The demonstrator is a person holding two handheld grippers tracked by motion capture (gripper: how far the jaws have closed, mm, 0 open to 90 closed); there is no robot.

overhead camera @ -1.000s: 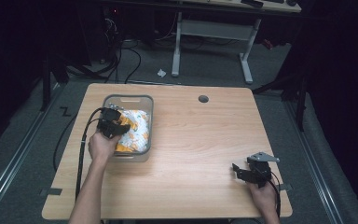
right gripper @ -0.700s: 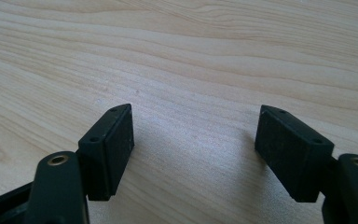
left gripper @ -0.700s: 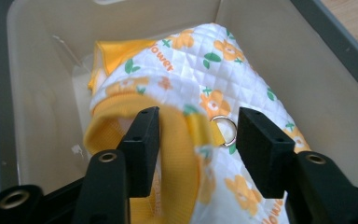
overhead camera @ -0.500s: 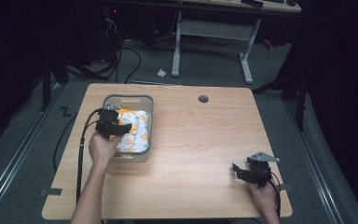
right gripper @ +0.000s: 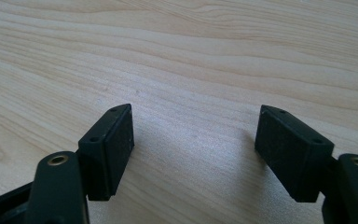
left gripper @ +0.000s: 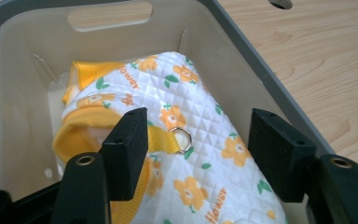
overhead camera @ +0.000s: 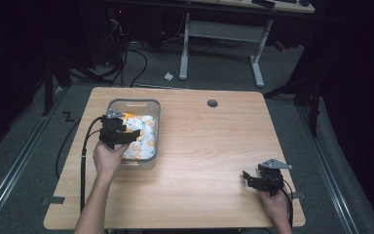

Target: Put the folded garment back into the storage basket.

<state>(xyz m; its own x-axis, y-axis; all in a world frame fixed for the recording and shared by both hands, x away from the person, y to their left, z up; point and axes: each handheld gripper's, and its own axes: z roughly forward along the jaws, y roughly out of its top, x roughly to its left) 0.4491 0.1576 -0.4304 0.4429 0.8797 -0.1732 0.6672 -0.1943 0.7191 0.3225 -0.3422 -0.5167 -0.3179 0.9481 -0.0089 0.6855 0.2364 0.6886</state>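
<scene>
The left gripper (overhead camera: 121, 135) hangs over the near end of a grey plastic bin (overhead camera: 135, 103) that stands on the left part of the wooden table (overhead camera: 209, 146); in the left gripper view the same gripper (left gripper: 198, 151) looks down into the bin (left gripper: 25, 60), and its jaws have just been opening, so they now stand spread with the pads clear of the cloth beneath them; that cloth is a quilted white garment with orange flowers (left gripper: 191, 135), green leaves and the printed word "flower", edged in yellow ribbing; it lies folded inside the bin, resting on the bottom and reaching toward the far wall with the handle slot; a small metal ring (left gripper: 181, 138) on a yellow strap sits on top of the garment between the two pads, touched by neither; from the high view the garment (overhead camera: 143, 134) fills much of the bin's inside; the person's left hand (overhead camera: 108, 158) grips the tool just at the bin's near rim, a black cable (overhead camera: 84, 151) trailing off the table's left edge; the right gripper (overhead camera: 254, 181) rests well apart at the table's near right corner, held in the right hand (overhead camera: 272, 202); in the right gripper view its jaws (right gripper: 193, 149) are spread wide over bare wood grain, with nothing between them.
</scene>
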